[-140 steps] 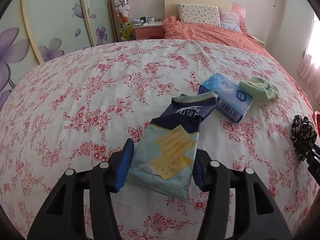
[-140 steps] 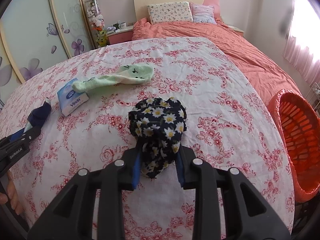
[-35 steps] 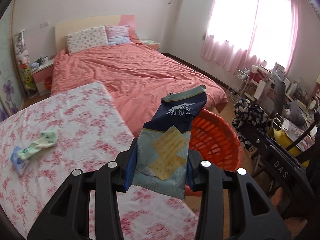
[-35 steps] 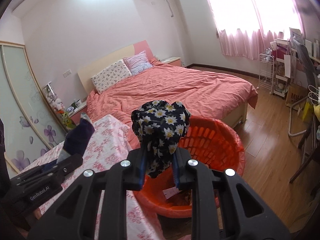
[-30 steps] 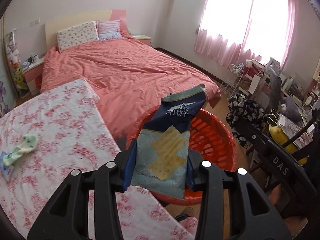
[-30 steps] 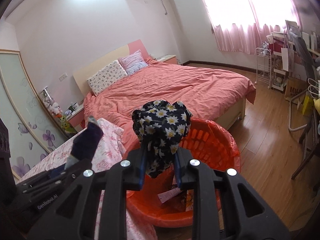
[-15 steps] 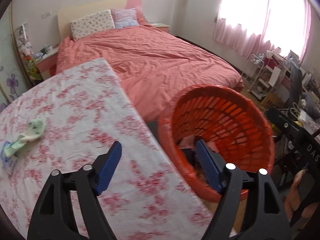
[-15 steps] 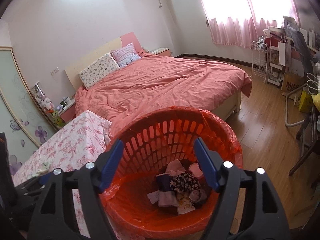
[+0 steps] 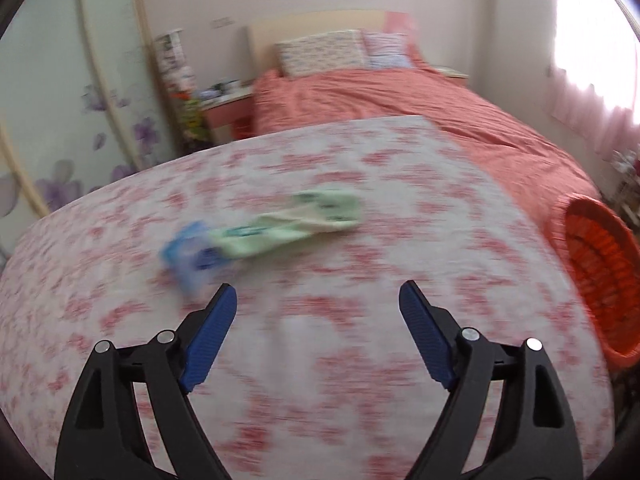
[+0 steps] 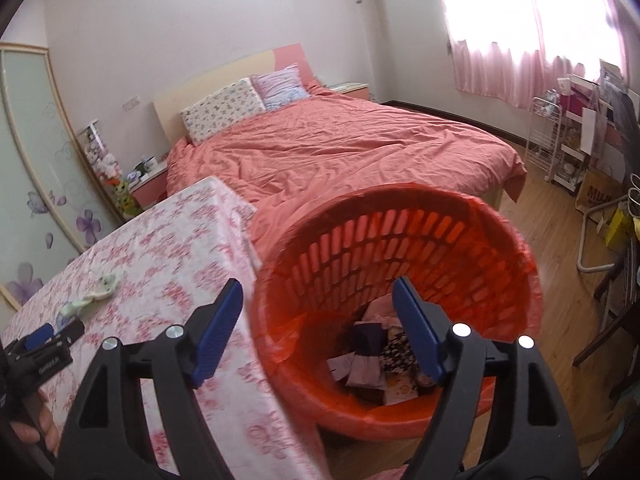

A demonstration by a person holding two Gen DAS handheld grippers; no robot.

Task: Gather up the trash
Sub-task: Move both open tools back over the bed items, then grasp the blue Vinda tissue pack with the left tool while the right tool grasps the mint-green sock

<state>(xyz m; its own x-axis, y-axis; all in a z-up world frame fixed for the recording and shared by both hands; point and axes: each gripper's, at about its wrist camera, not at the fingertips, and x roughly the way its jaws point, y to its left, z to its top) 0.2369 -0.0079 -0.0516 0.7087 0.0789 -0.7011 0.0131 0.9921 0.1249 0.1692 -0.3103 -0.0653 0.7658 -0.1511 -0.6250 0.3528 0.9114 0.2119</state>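
Observation:
My left gripper (image 9: 318,300) is open and empty above the floral tablecloth (image 9: 320,380). Ahead of it lie a light green sock (image 9: 296,224) and a blue tissue pack (image 9: 188,256), both blurred. My right gripper (image 10: 318,296) is open and empty above the orange basket (image 10: 400,240). The daisy-print cloth (image 10: 398,350) and the dark cracker packet (image 10: 366,336) lie inside among other scraps. The basket also shows at the right edge of the left wrist view (image 9: 600,276). The left gripper shows at the far left of the right wrist view (image 10: 44,344).
The table (image 10: 160,264) stands left of the basket. A bed with a salmon cover (image 10: 340,152) lies behind. A nightstand (image 9: 228,116) and a wardrobe with flower doors (image 9: 68,80) stand at the back left. A rack and bags (image 10: 580,148) stand on the wooden floor at right.
Both grippers dropped their loads into the basket about half a second ago. Since then the left gripper has swung left, back over the table toward the sock and tissue pack. The right gripper has stayed over the basket.

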